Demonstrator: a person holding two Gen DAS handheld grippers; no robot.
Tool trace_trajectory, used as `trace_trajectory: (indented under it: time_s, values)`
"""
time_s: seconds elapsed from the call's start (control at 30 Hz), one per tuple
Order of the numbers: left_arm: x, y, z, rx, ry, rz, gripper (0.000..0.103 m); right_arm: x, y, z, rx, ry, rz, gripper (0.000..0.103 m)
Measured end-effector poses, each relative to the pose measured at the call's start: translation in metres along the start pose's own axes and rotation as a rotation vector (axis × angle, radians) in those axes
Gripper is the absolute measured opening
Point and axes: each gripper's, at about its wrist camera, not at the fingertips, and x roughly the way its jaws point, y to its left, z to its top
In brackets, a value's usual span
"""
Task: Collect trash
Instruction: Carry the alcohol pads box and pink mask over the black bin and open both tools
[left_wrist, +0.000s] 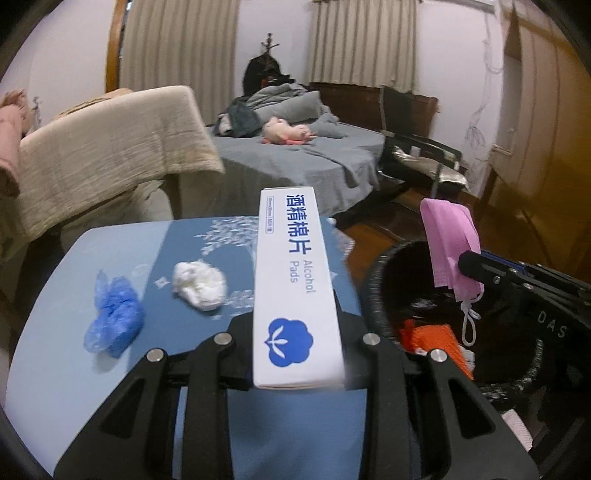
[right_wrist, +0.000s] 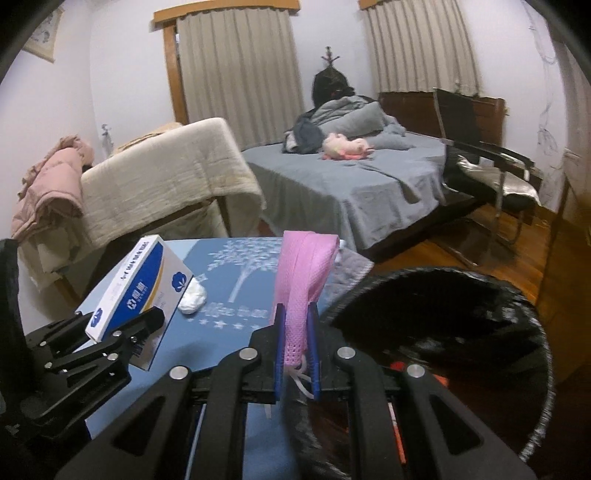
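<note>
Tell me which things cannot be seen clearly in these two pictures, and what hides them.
- Bin contents: both views, dark interior; only an orange item shows.
- Alcohol pads box: left wrist view, its near end sits between the left tongs; whether it is empty cannot be told.
- Crumpled white tissue: right wrist view, partly behind the box.
- Pink mask: right wrist view, lower part pinched inside the right tongs.
- Blue plastic wad: left wrist view only.

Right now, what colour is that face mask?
Pink face mask, with white ear loops; the right wrist view shows it best.
</note>
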Motion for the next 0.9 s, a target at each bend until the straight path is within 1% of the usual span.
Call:
trace_trajectory:
  time_s: [0.23, 0.47, 0.9]
  values:
    - [0.008, -0.04, 0.003, 0.049, 0.002, -0.074, 0.03, -0.016, -0.042, -0.014, 0.045, 0.005, -0.078, 0.011]
    - [0.022, -0.079, 0.005, 0.091, 0.003, -0.146, 0.03, -0.027, -0.077, -0.026, 0.081, 0.01, -0.139, 0.011]
    - [0.062, -0.133, 0.01, 0.143, 0.034, -0.244, 0.03, -0.028, -0.127, -0.04, 0.131, 0.031, -0.221, 0.012]
